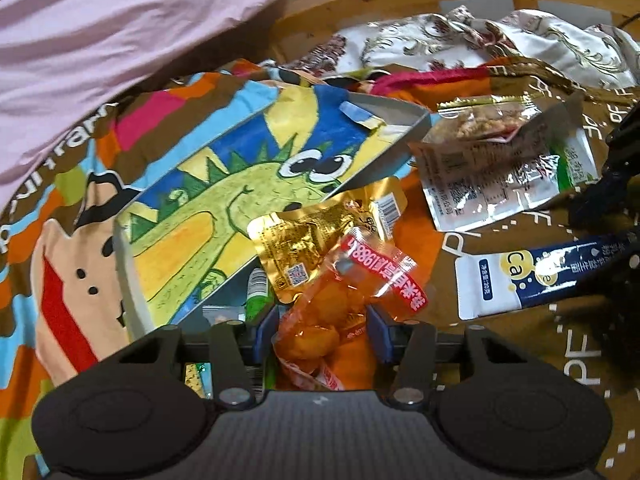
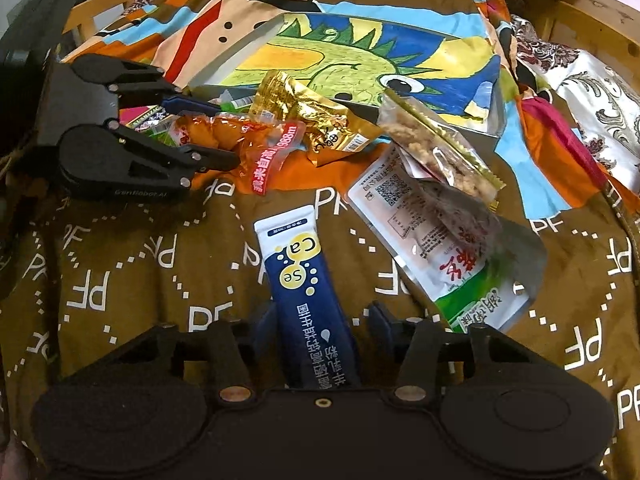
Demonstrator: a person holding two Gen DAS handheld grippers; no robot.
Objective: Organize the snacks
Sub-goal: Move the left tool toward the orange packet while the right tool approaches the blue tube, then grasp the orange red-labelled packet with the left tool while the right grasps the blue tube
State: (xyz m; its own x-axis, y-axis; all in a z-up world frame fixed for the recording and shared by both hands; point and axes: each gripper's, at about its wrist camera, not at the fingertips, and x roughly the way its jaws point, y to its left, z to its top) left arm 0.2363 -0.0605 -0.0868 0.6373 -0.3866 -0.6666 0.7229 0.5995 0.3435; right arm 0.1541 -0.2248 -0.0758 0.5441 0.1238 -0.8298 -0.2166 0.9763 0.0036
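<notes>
- Orange, crinkly film: the orange snack packet (image 1: 336, 312) lies on a patterned bedspread (image 2: 132, 276), one end between the jaws of the left gripper (image 1: 322, 334). The blue pads flank it closely; in the right wrist view the fingers bracket its end. Whether they press cannot be told for certain, but the film looks pinched.
- Blue-and-white stick pouch (image 2: 304, 284): long, flat, lying lengthwise into the right gripper (image 2: 324, 328). Its jaws stand at either side of the pouch's dark lower end; contact looks likely, not certain.
- Handling, judged: both items are light, soft and slippery foil or plastic. The orange packet holds lumpy pieces that may shift; take it by the sealed end, not the bulge. The stick pouch is best held across its narrow width near one end.
- Gold foil packet (image 1: 304, 240): overlaps the orange packet's far end and may drag along.
- Clear bag of crumbly snack (image 2: 436, 148): rests on a white-and-green printed pouch (image 2: 436, 248), just right of the stick pouch.
- Dinosaur-print box (image 1: 240, 184): flat, behind the pile; presumably the destination.
</notes>
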